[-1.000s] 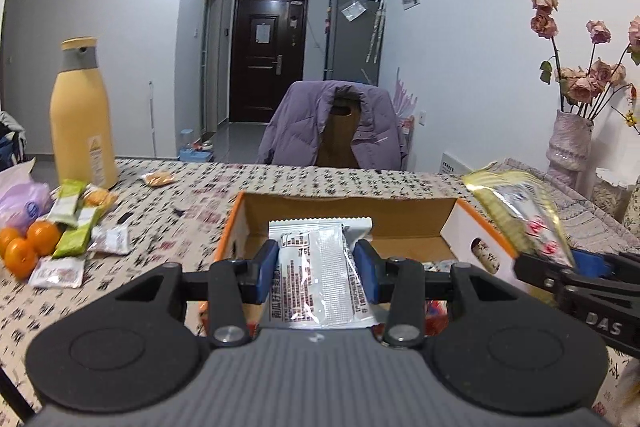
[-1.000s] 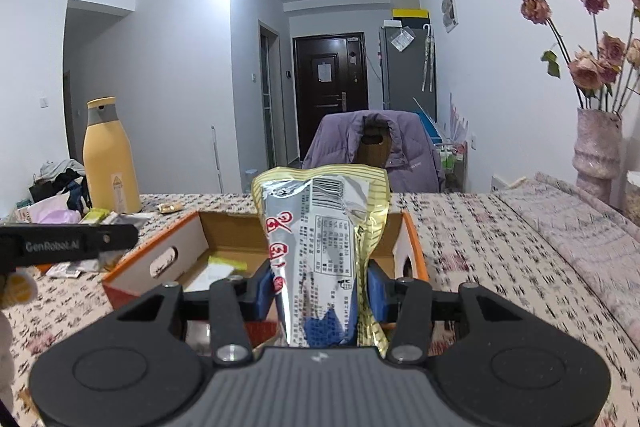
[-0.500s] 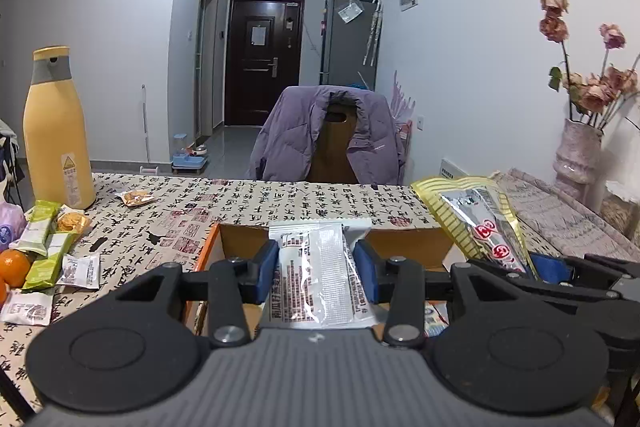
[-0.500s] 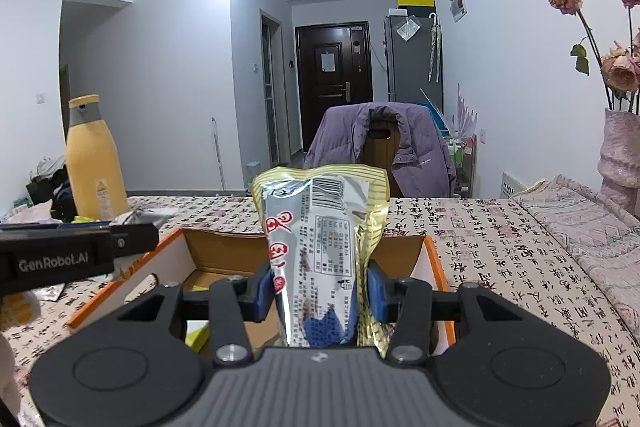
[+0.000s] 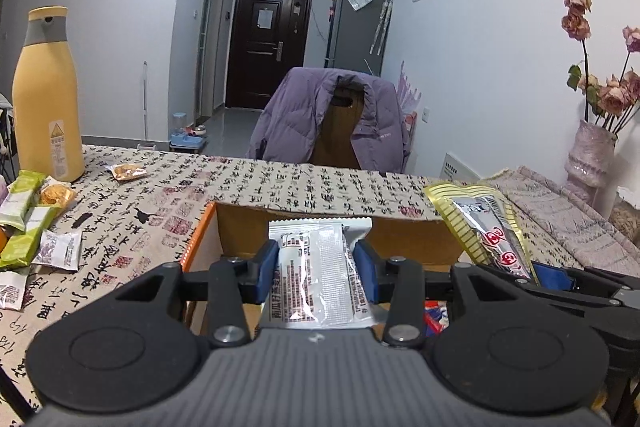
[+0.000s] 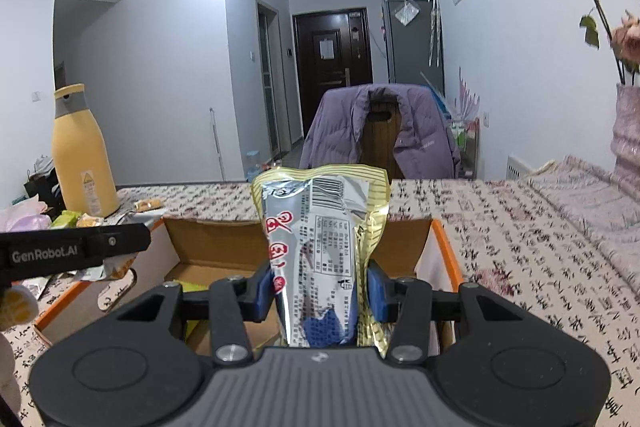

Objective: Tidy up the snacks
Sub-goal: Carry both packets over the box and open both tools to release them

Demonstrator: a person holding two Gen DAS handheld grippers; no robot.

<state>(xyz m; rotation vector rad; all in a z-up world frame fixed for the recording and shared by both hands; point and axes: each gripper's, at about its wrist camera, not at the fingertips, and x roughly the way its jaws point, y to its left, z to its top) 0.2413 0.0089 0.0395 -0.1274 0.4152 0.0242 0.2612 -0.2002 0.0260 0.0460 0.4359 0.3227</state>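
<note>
My left gripper (image 5: 316,269) is shut on a white and silver snack packet (image 5: 320,279), held over the near end of an open cardboard box (image 5: 200,239) with orange edges. My right gripper (image 6: 320,287) is shut on a gold and silver snack bag (image 6: 324,243) that stands upright above the same box (image 6: 444,247). In the left wrist view that gold bag (image 5: 486,227) shows at the right, beside the white packet. Inside the box a yellow packet and a red and blue wrapper (image 5: 436,315) peek out. Loose snacks (image 5: 36,223) lie on the table at the left.
A tall yellow bottle (image 5: 44,99) stands at the table's far left, with a small biscuit pack (image 5: 127,171) near it. A chair draped with a purple jacket (image 5: 332,123) stands behind the table. A vase of dried roses (image 5: 592,155) is at the right.
Both grippers have moved back toward the near side with their packets still held. The box now shows less of its inside and sits lower in both views.
</note>
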